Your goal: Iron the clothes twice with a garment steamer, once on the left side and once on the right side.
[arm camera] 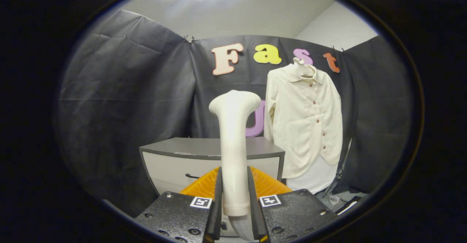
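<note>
Between clenched fingers [219,195] of gripper [234,195], upright steamer [233,141], unlabelled, shirt [304,122] hanging beyond cabinet [204,150]

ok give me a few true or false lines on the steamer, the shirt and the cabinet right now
1. The tongs are shut on the garment steamer. True.
2. The steamer lies flat on the grey cabinet. False: it stands upright between the fingers.
3. The cream shirt hangs on a hanger beside the cabinet. True.
4. The steamer head presses on the shirt. False: it is apart from it.
5. The shirt is unbuttoned and open. False: it is buttoned.
</note>
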Available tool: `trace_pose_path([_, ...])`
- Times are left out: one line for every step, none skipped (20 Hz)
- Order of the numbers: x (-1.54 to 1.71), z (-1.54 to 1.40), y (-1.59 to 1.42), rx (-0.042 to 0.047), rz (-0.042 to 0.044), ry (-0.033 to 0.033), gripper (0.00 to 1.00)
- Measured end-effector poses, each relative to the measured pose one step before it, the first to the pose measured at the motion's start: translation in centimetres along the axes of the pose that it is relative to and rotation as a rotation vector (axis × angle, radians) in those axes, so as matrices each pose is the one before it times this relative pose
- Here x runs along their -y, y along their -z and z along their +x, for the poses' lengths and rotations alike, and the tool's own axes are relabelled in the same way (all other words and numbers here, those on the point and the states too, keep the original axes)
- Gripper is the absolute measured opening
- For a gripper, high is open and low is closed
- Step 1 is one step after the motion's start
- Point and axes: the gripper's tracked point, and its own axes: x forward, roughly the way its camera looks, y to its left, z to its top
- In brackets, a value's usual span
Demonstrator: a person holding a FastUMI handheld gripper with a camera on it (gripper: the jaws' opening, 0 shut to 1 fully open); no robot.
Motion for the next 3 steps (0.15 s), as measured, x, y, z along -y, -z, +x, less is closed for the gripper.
trace_pose_path([-0.038, 0.027, 0.054, -0.00174, -0.00077, -0.00043, 0.33])
trace_pose_path([-0.033, 0.000, 0.107, -0.00287, -0.00064, -0.00071, 0.33])
trace_pose_path([0.005, -0.018, 0.067, -0.00199, -0.00049, 0.00008, 0.33])
